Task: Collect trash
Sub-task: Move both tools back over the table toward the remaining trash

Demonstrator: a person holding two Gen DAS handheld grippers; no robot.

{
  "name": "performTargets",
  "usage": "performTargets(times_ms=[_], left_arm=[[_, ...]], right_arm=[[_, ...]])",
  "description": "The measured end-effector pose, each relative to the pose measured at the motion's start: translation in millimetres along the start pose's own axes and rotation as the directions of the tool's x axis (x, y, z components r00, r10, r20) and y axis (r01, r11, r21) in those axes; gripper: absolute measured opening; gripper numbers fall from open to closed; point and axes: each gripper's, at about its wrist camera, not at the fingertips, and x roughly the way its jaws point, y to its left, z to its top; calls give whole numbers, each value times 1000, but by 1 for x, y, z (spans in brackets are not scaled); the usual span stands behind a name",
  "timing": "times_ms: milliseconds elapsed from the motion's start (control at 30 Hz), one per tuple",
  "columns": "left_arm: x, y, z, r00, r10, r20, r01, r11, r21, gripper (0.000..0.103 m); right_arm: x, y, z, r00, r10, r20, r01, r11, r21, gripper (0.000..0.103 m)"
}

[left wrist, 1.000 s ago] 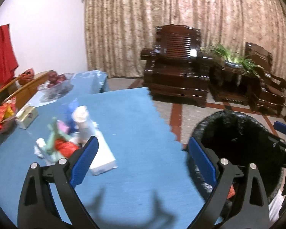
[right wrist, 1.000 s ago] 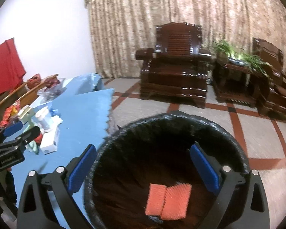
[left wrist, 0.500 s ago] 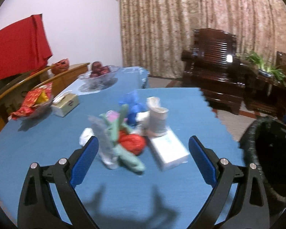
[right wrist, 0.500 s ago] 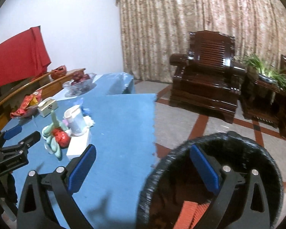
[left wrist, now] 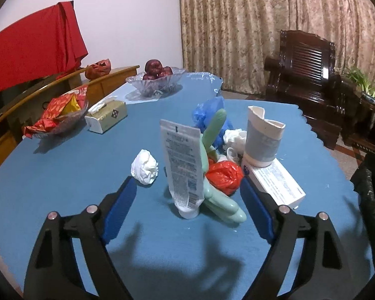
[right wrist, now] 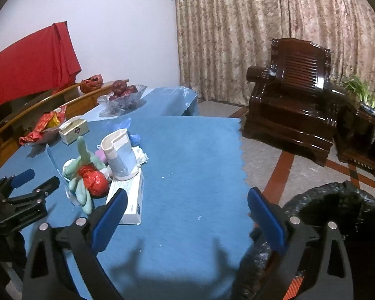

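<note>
Step in hand: the next piece of trash is being lined up; nothing is being carried by either gripper.
Left gripper (left wrist: 187, 208): its jaws are being held wide and empty, and the white tube (left wrist: 183, 165) is being framed between the fingers, low over the blue table (left wrist: 75, 175).
Right gripper (right wrist: 187, 221): its jaws are likewise being held wide with nothing between them, above the near table edge, beside the bin (right wrist: 337, 215).
Trash pile: the tube is standing on its cap, leaning against a green bottle (left wrist: 216, 195); a red bag (left wrist: 225, 175), a crumpled tissue (left wrist: 145, 166), a torn paper cup (left wrist: 262, 140) on a flat white box (left wrist: 277, 182), and a blue bag (left wrist: 208, 111) are being left just behind and beside it.
Bin: the black-lined bin is standing on the floor by the table's right edge; something orange is being glimpsed inside.
Next move, as judged: the left gripper is to be eased forward round the tube and closed gently, since the tube looks easily toppled.
</note>
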Motion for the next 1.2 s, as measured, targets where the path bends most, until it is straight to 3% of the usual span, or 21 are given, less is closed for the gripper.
performTargets(times_ms=[333, 633, 800, 933, 1067, 1200], left_arm=[[32, 1, -6, 999, 20, -40, -21, 999, -25, 61], [33, 14, -12, 999, 34, -42, -35, 999, -25, 55], [33, 19, -16, 999, -16, -45, 14, 998, -54, 48], [35, 20, -17, 997, -63, -49, 59, 995, -82, 37], [30, 24, -16, 996, -82, -29, 78, 991, -104, 18], [28, 28, -18, 996, -73, -43, 67, 992, -111, 15]], right_arm=[[23, 7, -4, 999, 10, -41, -10, 1000, -12, 93], [32, 11, -10, 998, 17, -65, -19, 1000, -23, 93], [37, 17, -11, 997, 31, -72, -33, 999, -30, 93], [41, 21, -9, 997, 39, -73, -42, 998, -42, 93], [42, 26, -8, 996, 45, -71, -49, 997, -53, 93], [42, 32, -7, 996, 59, -70, -63, 996, -59, 93]])
